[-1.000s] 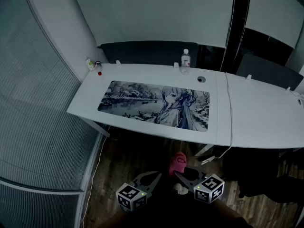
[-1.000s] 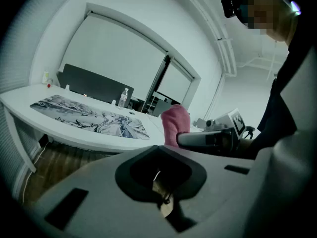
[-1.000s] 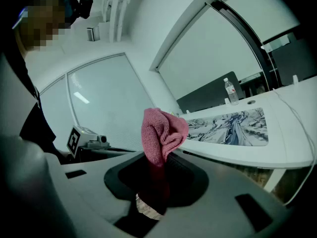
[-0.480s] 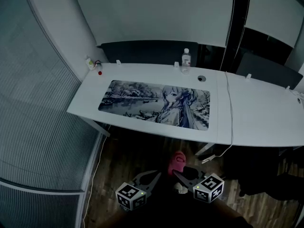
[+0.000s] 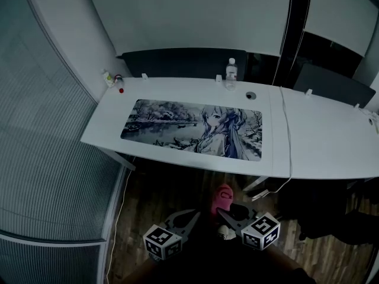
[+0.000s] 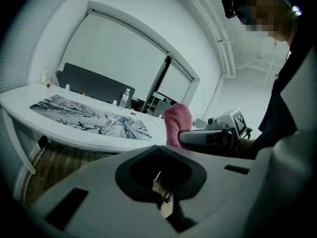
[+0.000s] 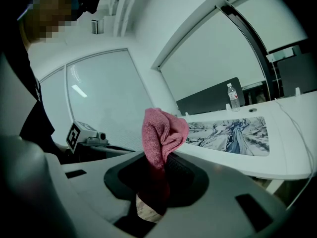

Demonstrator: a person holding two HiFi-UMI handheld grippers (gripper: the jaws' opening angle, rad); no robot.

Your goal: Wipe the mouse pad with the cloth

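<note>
The long mouse pad with a grey anime print lies flat on the white desk. Both grippers hang low over the wooden floor, well short of the desk's front edge. My right gripper is shut on a pink cloth, which bunches up above its jaws. My left gripper is just to its left, jaws together with nothing between them. From the left gripper view the cloth and the pad show ahead. The pad also shows in the right gripper view.
A water bottle stands at the desk's back edge beside a round cable hole. Small bottles sit at the back left corner. A white cable runs across the desk and drops off its front. Dark chairs stand behind the desk.
The head view has shifted slightly, so the desk sits a little higher in the picture. Both grippers and the cloth stay in nearly the same low place.
</note>
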